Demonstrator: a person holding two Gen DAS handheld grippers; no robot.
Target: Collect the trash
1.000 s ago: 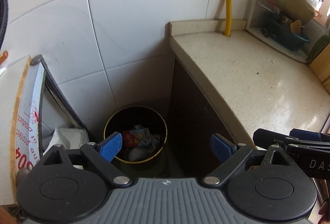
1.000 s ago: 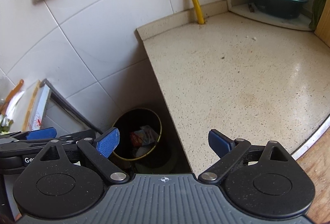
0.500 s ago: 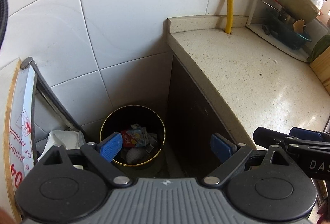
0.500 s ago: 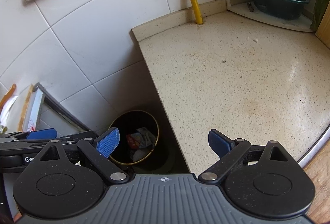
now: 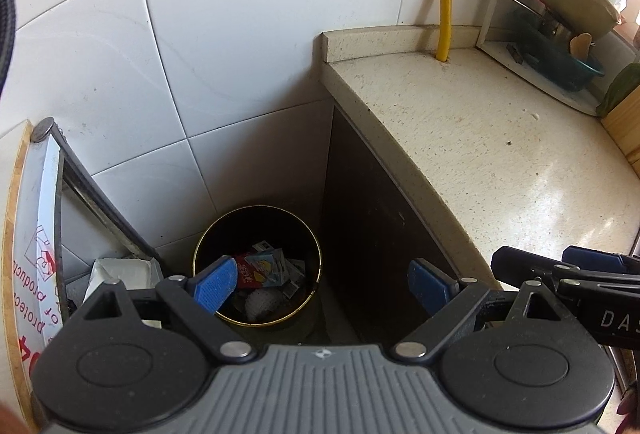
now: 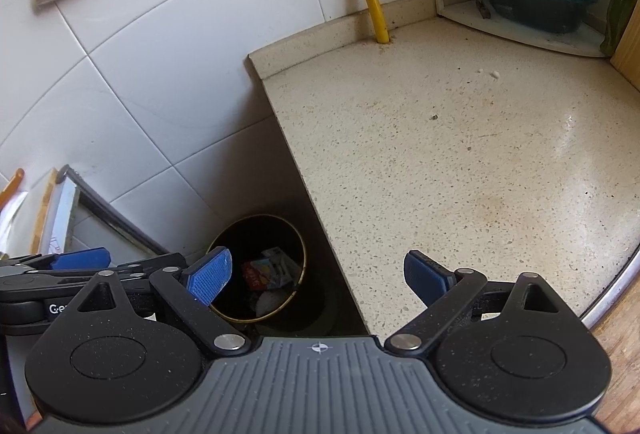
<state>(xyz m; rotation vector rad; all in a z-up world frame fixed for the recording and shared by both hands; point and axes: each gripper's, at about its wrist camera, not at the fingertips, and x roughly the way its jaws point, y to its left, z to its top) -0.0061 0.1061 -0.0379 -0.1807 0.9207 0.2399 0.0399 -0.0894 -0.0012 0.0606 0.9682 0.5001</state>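
Both my grippers, left gripper (image 5: 320, 280) and right gripper (image 6: 318, 274), have drifted a bit rightward, spread wide, holding nothing. Trash bin (image 5: 256, 262) sits low in a tight gap beside the countertop (image 6: 440, 154); anything dropped from up here could bounce out.

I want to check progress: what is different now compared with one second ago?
Both views shifted slightly: the trash bin sits a little further right in each, so both grippers drifted somewhat. Nothing was grasped or released. The left gripper and right gripper stay open and empty, the trash remains in the bin, and the countertop is unchanged.
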